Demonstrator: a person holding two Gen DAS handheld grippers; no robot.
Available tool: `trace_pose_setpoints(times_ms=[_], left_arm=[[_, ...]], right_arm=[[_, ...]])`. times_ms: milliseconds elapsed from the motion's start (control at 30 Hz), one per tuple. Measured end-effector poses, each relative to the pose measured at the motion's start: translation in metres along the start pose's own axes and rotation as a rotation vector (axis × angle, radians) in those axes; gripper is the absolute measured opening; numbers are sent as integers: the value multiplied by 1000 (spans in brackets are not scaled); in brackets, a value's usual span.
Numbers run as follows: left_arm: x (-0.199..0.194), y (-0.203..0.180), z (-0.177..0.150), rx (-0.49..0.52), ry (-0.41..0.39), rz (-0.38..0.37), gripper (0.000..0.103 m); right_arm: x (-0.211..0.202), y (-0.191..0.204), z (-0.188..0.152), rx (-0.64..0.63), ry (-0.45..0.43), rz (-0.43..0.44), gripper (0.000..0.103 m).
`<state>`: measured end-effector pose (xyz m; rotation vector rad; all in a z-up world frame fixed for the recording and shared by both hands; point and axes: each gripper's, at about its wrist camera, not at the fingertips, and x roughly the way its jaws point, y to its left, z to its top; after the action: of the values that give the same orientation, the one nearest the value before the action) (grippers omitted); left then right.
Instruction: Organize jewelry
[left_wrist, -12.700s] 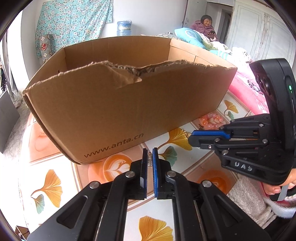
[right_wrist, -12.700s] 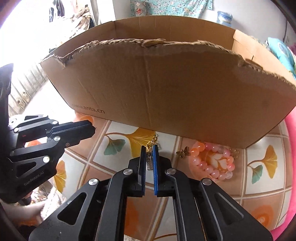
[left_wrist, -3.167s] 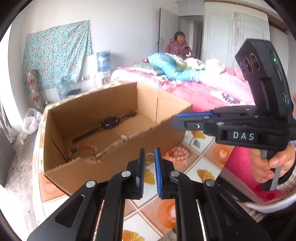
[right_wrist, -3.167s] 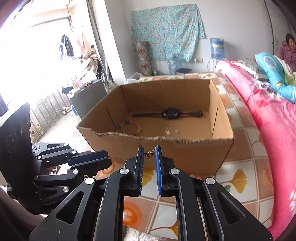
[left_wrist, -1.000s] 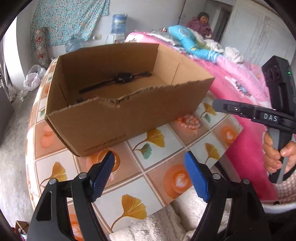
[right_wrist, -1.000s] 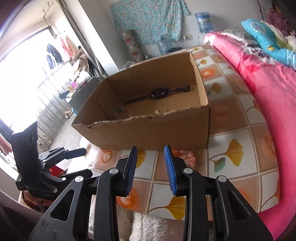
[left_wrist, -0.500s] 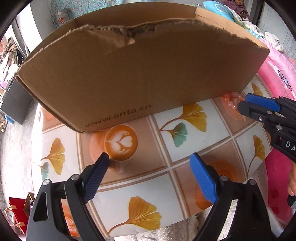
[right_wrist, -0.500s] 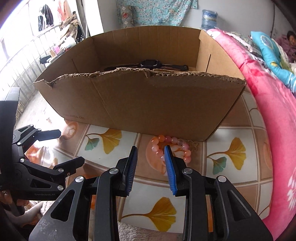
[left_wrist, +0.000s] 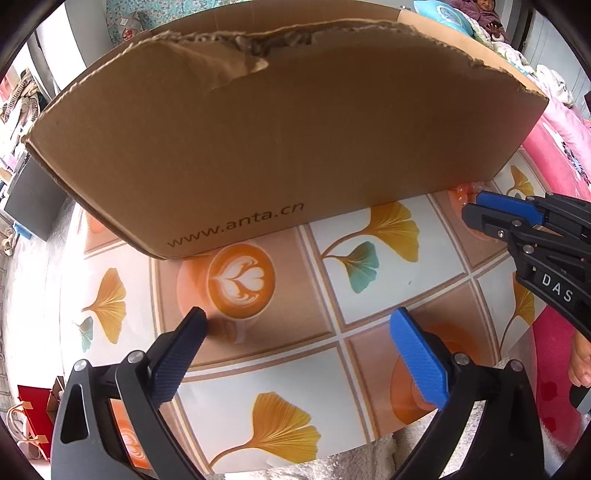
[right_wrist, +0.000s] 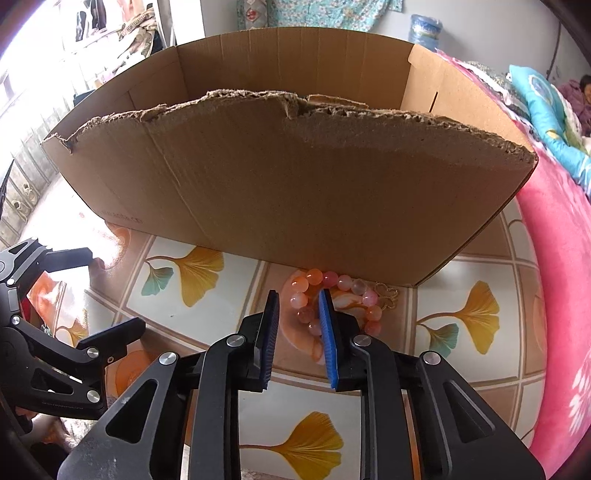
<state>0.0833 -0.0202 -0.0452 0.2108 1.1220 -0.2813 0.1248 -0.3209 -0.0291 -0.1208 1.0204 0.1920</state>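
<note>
left tongs (left_wrist: 295, 325) spread wide, empty, above the tiled surface (left_wrist: 266, 373) | cardboard box (right_wrist: 295, 184) marked "www.anta.cn" blocks the far side | pink bead bracelet (right_wrist: 332, 299) on the surface against the box's near wall | right tongs (right_wrist: 297, 297) part open, empty, straddling the bracelet's left beads; "DAS" on body | pink bed (right_wrist: 565, 258) right

The cardboard box (right_wrist: 295, 192) hides its own inside — bead bracelet (right_wrist: 334, 299) partly finger-covered.
</note>
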Motion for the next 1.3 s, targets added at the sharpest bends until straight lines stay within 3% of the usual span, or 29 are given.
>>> trace_pose_setpoints(times_ms=[167, 533, 700, 900, 1000, 1067, 1200, 1300], left_arm=[[-5, -2, -2, -2, -3, -1, 97], [-3, 6, -7, -5, -13, -6, 97], [-4, 7, -8, -4, -18, -4, 97], [-4, 7, -9, -5, -17, -2, 97], [-3, 7, -10, -4, -17, -4, 97], [-3, 7, -11, -1, -22, -6, 97], [-4, 8, -13, -3, -27, -5, 97], [-4, 9, -15, -3, -35, -5, 97]], right_arm=[[6, -10, 5, 12, 6, 5, 8], [-39, -55, 16, 127, -110, 57, 7], [-47, -57, 20, 159, -117, 166, 8], [-35, -10, 20, 136, -74, 304, 13], [-45, -13, 18, 139, -116, 295, 24], [-52, -26, 13, 173, -138, 272, 26], [-51, -60, -1, 246, -123, 124, 26], [-41, -73, -11, 250, -90, 60, 28]])
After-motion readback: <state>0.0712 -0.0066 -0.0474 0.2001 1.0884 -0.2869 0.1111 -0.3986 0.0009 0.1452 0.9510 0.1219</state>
